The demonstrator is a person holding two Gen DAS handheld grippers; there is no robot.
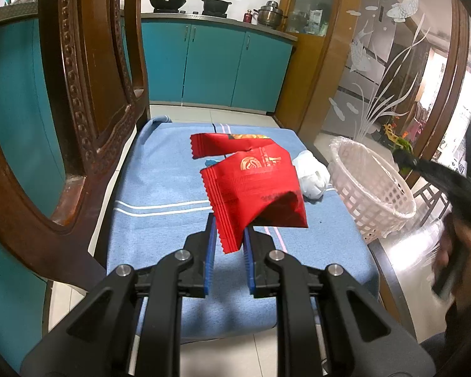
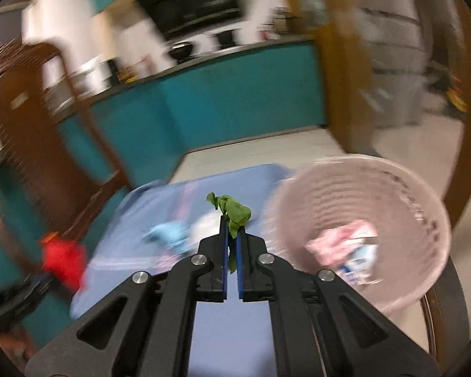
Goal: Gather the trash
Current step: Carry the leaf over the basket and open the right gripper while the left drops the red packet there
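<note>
My left gripper [image 1: 230, 223] is shut on a red snack wrapper [image 1: 254, 194] and holds it up over the blue towel [image 1: 160, 188]. A second red wrapper [image 1: 226, 144] lies on the towel behind it, beside a crumpled white wad [image 1: 312, 174]. My right gripper [image 2: 232, 220] is shut on a green leafy scrap [image 2: 234, 212], hanging above the towel [image 2: 229, 330] just left of the pink basket [image 2: 402, 185]. The right wrist view is blurred. Some pink and white packets [image 2: 345, 245] lie inside the basket. The same basket [image 1: 370, 188] stands at the towel's right edge in the left wrist view.
A carved wooden chair back [image 1: 78, 100] rises at the left. Teal kitchen cabinets [image 1: 213, 66] stand behind, and a glass partition [image 1: 380, 72] is at the right. A light blue scrap [image 2: 169, 234] lies on the towel. A person's hand [image 1: 461, 260] holds the right gripper.
</note>
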